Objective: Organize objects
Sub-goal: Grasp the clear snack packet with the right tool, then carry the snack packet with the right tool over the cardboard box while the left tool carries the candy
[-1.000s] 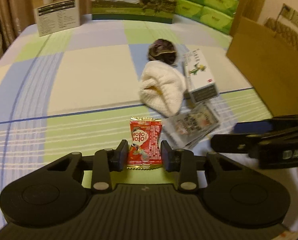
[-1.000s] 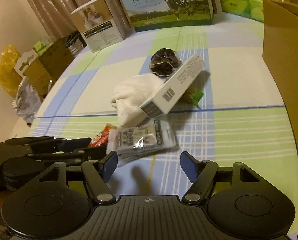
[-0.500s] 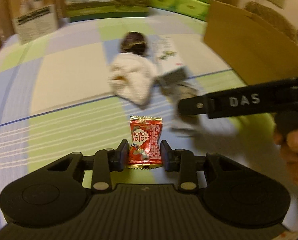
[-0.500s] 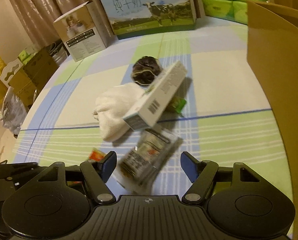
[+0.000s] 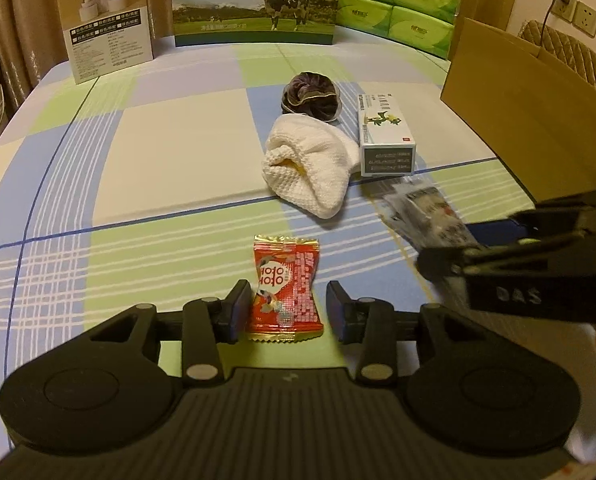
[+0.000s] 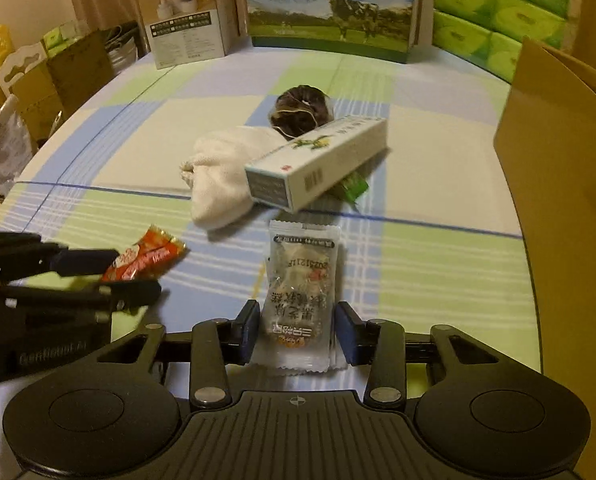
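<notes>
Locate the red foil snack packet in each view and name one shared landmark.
Left wrist: red foil snack packet bottom centre, between this camera's own claw fingers.
Right wrist: same packet lower left, at the other claw's tips.
Shared landmark: white knitted cloth, mid-table.

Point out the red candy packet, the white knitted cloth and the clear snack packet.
red candy packet [image 5: 285, 288], left wrist view, middle of wrapper
white knitted cloth [image 5: 312, 164], left wrist view, centre
clear snack packet [image 6: 302, 292], right wrist view, middle of wrapper

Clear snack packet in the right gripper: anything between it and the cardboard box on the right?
Nothing visible. The clear snack packet sits between the closing right gripper jaws; only bare tablecloth lies between it and the cardboard box.
</notes>
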Demonstrator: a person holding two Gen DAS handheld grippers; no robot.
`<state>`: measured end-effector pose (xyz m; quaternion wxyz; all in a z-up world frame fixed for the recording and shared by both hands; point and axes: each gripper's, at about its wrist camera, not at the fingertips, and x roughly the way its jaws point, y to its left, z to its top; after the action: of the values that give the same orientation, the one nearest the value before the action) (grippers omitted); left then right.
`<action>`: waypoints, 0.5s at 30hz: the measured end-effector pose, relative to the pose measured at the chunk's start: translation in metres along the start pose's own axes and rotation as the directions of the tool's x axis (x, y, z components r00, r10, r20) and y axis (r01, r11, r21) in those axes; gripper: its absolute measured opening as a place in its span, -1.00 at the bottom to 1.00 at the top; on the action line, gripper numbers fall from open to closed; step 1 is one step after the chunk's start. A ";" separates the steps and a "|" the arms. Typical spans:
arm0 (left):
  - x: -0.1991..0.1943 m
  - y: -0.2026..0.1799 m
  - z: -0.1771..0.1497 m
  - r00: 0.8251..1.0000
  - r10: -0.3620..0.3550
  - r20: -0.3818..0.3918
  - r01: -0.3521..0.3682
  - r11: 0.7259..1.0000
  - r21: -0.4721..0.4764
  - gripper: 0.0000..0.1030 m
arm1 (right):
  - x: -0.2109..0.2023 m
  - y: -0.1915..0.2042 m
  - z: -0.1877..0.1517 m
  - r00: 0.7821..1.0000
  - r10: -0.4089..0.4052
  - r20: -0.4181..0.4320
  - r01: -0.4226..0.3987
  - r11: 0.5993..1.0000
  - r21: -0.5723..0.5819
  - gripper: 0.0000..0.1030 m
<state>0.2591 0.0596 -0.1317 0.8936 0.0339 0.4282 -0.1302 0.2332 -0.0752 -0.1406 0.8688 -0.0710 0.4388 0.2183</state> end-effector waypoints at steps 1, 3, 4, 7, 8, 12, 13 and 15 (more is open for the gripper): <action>0.001 -0.001 0.000 1.000 0.001 0.002 -0.001 1.000 0.003 -0.31 | 0.000 0.000 -0.001 1.000 0.001 0.008 -0.001 1.000 0.001 -0.23; 0.003 -0.002 0.001 1.000 0.002 0.005 -0.002 1.000 0.005 -0.31 | 0.002 0.000 0.000 1.000 -0.005 0.017 0.005 1.000 -0.003 -0.11; 0.003 -0.003 0.001 1.000 0.005 0.006 -0.005 1.000 0.006 -0.31 | 0.003 0.001 0.000 1.000 -0.008 0.022 0.008 1.000 -0.008 -0.11; 0.004 -0.005 0.001 1.000 0.018 0.008 -0.018 1.000 0.017 -0.32 | 0.005 0.002 0.000 0.999 -0.013 0.039 0.014 1.000 -0.024 -0.12; 0.005 -0.005 0.001 1.000 0.027 0.007 -0.027 0.999 0.021 -0.32 | 0.006 0.002 0.000 0.999 -0.016 0.044 0.017 0.999 -0.031 -0.12; 0.005 -0.004 0.002 0.999 0.035 0.006 -0.035 0.999 -0.005 -0.50 | 0.005 0.004 -0.001 0.998 -0.030 0.048 0.033 0.998 -0.052 -0.34; 0.004 -0.003 0.002 0.999 0.035 0.006 -0.035 0.999 -0.014 -0.51 | 0.004 0.003 -0.002 0.998 -0.033 0.050 0.035 0.998 -0.046 -0.34; 0.002 -0.003 0.002 1.000 0.030 0.002 -0.030 0.999 -0.025 -0.53 | 0.001 0.003 -0.005 0.997 -0.046 0.055 0.049 0.997 -0.052 -0.35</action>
<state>0.2613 0.0564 -0.1322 0.8964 0.0290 0.4280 -0.1113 0.2292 -0.0738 -0.1442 0.8831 -0.0985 0.4074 0.2108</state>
